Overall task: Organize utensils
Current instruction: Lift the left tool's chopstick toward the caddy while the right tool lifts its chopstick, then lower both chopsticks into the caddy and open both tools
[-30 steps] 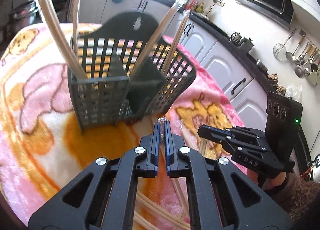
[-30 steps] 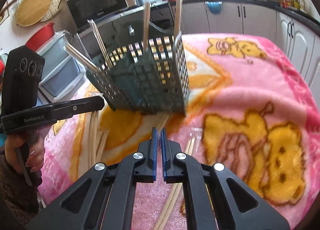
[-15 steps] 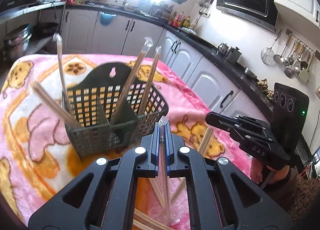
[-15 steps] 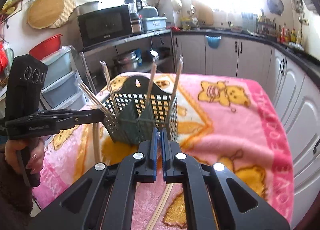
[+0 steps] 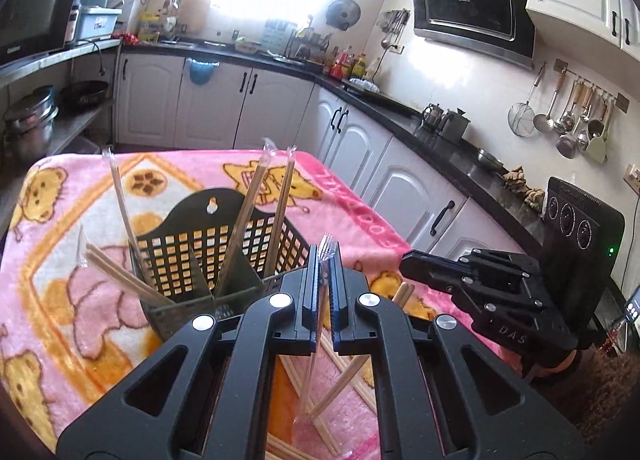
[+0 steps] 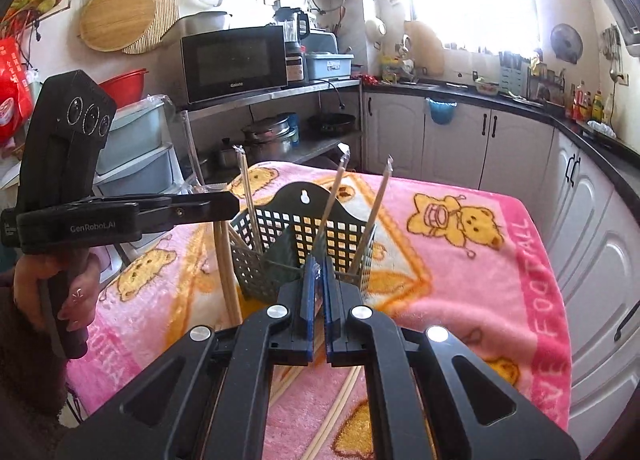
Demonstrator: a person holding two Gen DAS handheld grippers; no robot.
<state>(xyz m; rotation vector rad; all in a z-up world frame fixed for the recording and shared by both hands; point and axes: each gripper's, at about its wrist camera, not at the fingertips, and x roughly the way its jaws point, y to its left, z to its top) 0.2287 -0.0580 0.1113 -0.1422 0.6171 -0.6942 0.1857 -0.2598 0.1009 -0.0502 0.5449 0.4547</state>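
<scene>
A dark slotted utensil basket [image 5: 208, 244] [image 6: 304, 228] stands on the pink bear blanket [image 5: 60, 300] with several wrapped chopstick pairs [image 5: 244, 216] upright in it. My left gripper [image 5: 325, 256] is shut on a wrapped chopstick pair [image 5: 316, 360], whose clear wrapper tip pokes up between the pads; it hangs down below the jaws. In the right wrist view that left gripper [image 6: 232, 202] is at the left with the pair [image 6: 224, 272] dangling. My right gripper [image 6: 318, 264] is shut on another wrapped pair [image 5: 400, 294], in front of the basket and above the blanket.
More loose chopsticks [image 6: 336, 416] lie on the blanket in front of the basket. White cabinets with a black counter [image 5: 400, 112] run behind and to the right. A metal shelf with a microwave [image 6: 234, 60] and pots stands at the left.
Both grippers have risen off the blanket, each still shut on its chopstick pair. The basket now sits lower and farther away in both views.
</scene>
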